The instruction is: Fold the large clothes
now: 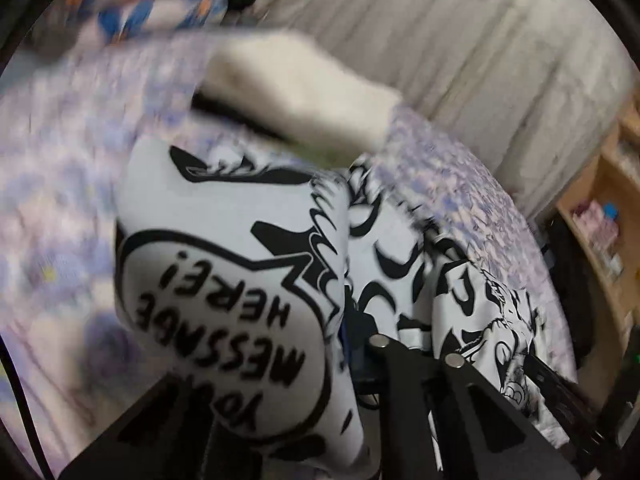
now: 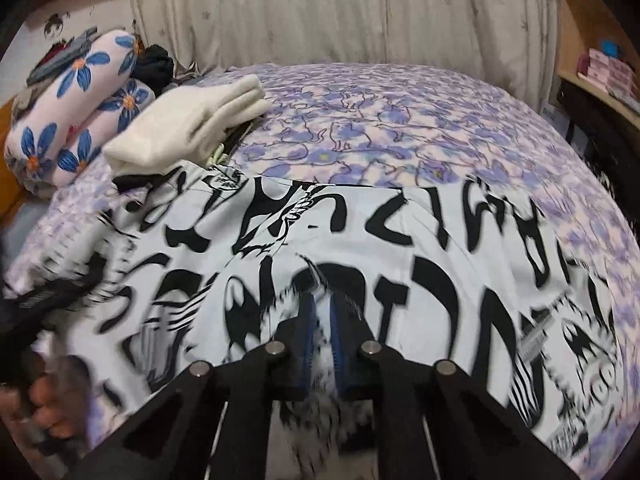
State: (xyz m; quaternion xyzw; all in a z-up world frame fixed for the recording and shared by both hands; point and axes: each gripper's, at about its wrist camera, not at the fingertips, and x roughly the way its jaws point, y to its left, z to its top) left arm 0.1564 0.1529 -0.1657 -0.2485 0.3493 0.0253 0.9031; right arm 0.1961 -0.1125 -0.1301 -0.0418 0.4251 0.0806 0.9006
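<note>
Nearby, folded cream cloth borders printed garment.

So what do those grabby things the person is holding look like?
The right gripper has black, angular finger arms with cut-out slots, round silver bolts at the joints, and blue ribbed pads on the inside of its fingers. The left gripper is the same black frame with silver bolts and a bit of blue showing. A thin black cable runs along the left view's edge.

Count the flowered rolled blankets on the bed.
2, stacked at the bed's far left corner: upper blanket lies on lower blanket, beside the cream folded garment. More may be hidden behind them.
</note>
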